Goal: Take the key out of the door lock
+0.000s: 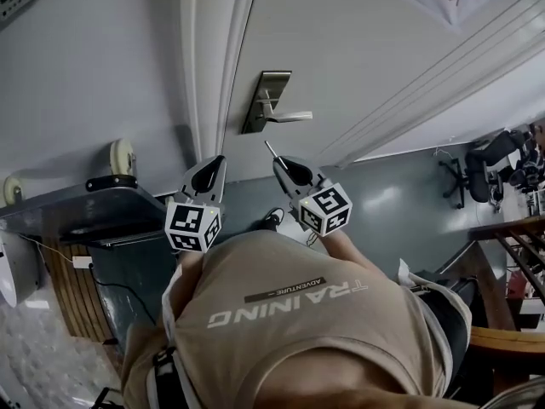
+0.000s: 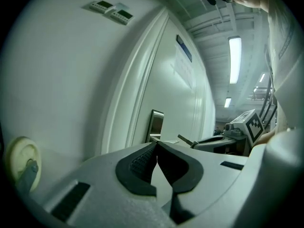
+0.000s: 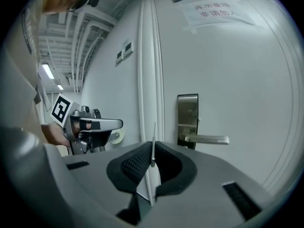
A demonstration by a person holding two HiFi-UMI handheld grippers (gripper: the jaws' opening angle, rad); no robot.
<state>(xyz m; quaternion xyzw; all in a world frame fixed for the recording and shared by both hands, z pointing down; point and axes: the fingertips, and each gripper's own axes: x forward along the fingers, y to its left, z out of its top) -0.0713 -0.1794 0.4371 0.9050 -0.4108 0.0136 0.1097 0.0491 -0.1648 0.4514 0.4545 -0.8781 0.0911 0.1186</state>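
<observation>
Probably an office or lab, notice (image 3: 211, 8) taped on door (image 3: 237, 70), desk chairs (image 1: 481, 164), strip ceiling lights (image 2: 234, 60)

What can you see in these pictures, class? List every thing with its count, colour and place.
door: one, white, ahead of the person
lock plate: one, silver, on the door near the frame
lever handle: one, silver, on the lock plate
key: one, metal, in the right gripper, clear of the lock plate
notice: one, white with red print, high on the door
wall panels: two, white, beside the door frame
cart: one, dark, by the wall at left
office chair: one, black, far right
left gripper: grey, shut, empty
right gripper: grey, shut on the key
</observation>
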